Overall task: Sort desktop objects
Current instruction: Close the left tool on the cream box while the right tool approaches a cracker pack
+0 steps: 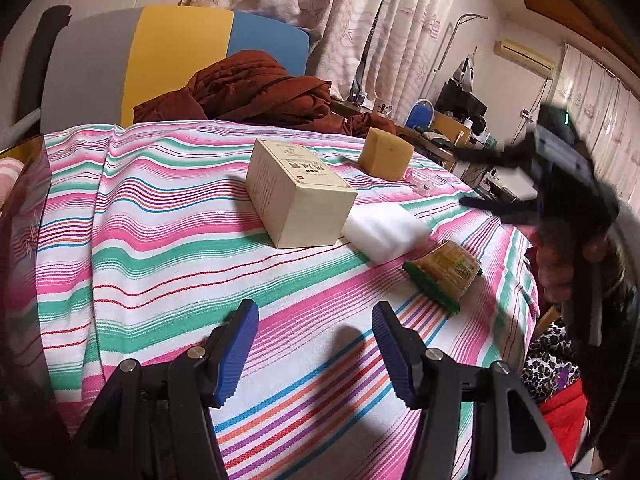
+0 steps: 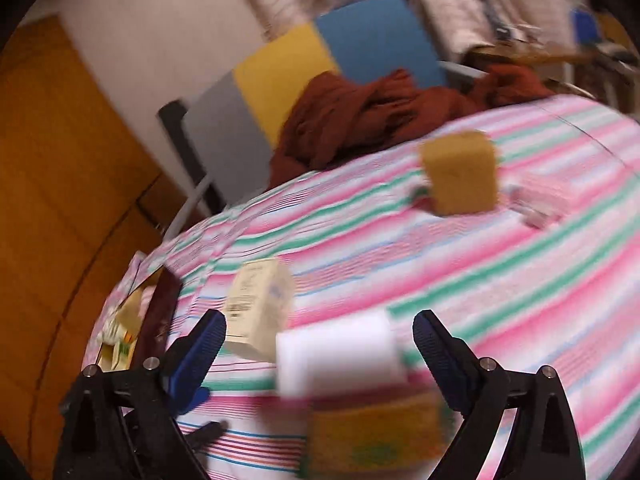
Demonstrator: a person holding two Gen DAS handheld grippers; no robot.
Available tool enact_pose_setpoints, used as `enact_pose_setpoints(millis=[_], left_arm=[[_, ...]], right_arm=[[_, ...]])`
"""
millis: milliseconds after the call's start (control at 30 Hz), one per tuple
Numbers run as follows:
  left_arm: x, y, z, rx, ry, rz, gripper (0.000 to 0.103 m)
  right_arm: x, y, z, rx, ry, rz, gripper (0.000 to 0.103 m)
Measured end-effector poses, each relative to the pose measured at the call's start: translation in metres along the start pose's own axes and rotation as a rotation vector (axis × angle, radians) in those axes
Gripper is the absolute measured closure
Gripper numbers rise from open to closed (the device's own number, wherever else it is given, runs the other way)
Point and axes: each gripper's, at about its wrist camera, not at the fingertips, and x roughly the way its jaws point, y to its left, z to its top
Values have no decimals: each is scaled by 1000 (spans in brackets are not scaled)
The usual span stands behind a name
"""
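On the striped tablecloth (image 1: 160, 240) lie a beige carton box (image 1: 298, 196), a white foam block (image 1: 384, 230), a yellow sponge (image 1: 385, 154), a wrapped yellow scrub pad with green edge (image 1: 444, 276) and a small clear pink item (image 1: 426, 182). My left gripper (image 1: 316, 344) is open and empty, low over the cloth in front of the box. My right gripper (image 2: 320, 344) is open, above the white foam block (image 2: 340, 356) and the scrub pad (image 2: 376, 432); its view is blurred. It shows in the left wrist view (image 1: 520, 184) over the table's right edge.
A rust-brown jacket (image 1: 248, 92) lies heaped at the table's far edge against a grey, yellow and blue chair back (image 1: 180, 52). A dark open box with packets (image 2: 136, 320) sits at the table's left end. A cluttered desk (image 1: 452, 128) stands behind on the right.
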Motion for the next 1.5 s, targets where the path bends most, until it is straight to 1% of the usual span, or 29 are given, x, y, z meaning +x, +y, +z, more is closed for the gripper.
enact_pose_setpoints(millis=[67,100,200,300,467,600,633,700,767,800,833,900,933,967,1033,1100,1133,1233,1300,1367,1433,1500], left_arm=[[0,0,0,1,-1,1,43],[-1,-1,0,3,-1,3,43],[-2,-3,-1,7,-1,8,43],[-2,-3,-2,6,-2,7,43],[-3,-2,-2,1,-5,4,43],[-4,0,-2,-13,-9,-7,43],[-5,2,-1,-24,-3,-13,43],[-8,4,1,-46,9,-25,43],[-8,4,6,-58,34,-11,42],[-7,2,10,-56,51,12,42],[-7,0,15,-54,52,25,42],[-10,-5,28,-51,39,21,42],[-11,-8,35,-48,35,22,42],[-9,-12,41,-32,37,35,42],[-5,-20,53,3,41,63,41],[-1,-28,66,38,46,91,38],[3,-30,70,46,57,97,38],[18,-36,81,61,93,126,37],[28,-40,86,68,119,139,33],[37,-43,89,77,140,151,32],[43,-43,90,72,144,167,33],[45,-38,90,50,139,168,33]], right_arm=[[0,-22,-10,50,13,-34,7],[-1,-30,-15,73,22,-38,7],[5,-45,-32,139,51,-3,7],[6,-41,-45,174,69,75,6],[9,-14,-73,181,115,192,5],[13,7,-82,161,173,292,5],[10,11,-82,147,162,290,5],[3,9,-79,129,111,244,5],[-4,6,-75,110,60,195,5],[-9,2,-74,86,19,116,5],[-10,0,-74,58,-6,43,5],[-5,-3,-77,16,-9,-57,5],[-1,-5,-80,15,-8,-69,5],[2,-8,-83,13,-8,-81,5],[2,-8,-87,-16,-40,-83,4],[6,-6,-91,-46,-60,-85,0],[6,-6,-92,-51,-73,-81,0],[5,-10,-94,-57,-101,-61,0],[4,-12,-94,-55,-115,-43,0],[2,-13,-93,-53,-127,-26,0],[3,-12,-94,-66,-133,-31,0],[2,-12,-94,-66,-139,-26,0]])
